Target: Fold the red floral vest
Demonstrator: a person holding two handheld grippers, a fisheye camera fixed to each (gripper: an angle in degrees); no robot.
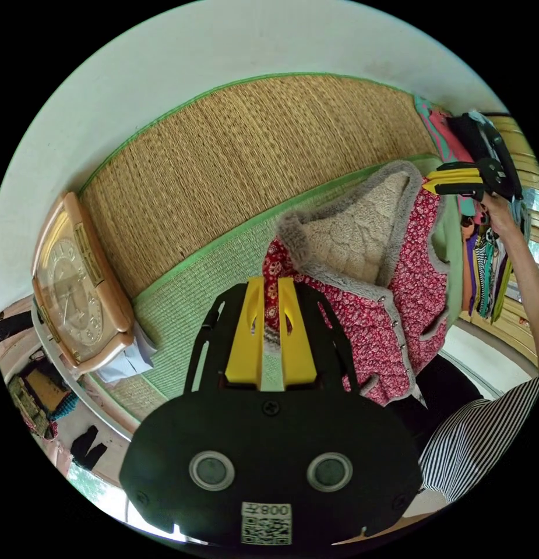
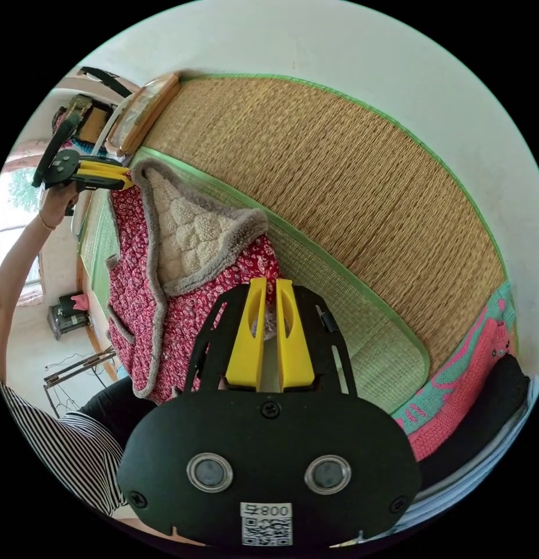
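In the left gripper view, the left gripper (image 1: 271, 285) is being held nearly closed, its fingers (image 1: 246, 332) pinching a shoulder of the vest (image 1: 368, 303). In the right gripper view, the right gripper (image 2: 268, 286) is likewise clamped on the vest's other shoulder. The vest is being held up above a straw mat (image 2: 351, 192), fleece lining showing. A clock (image 1: 77, 291) is lying beside the mat.
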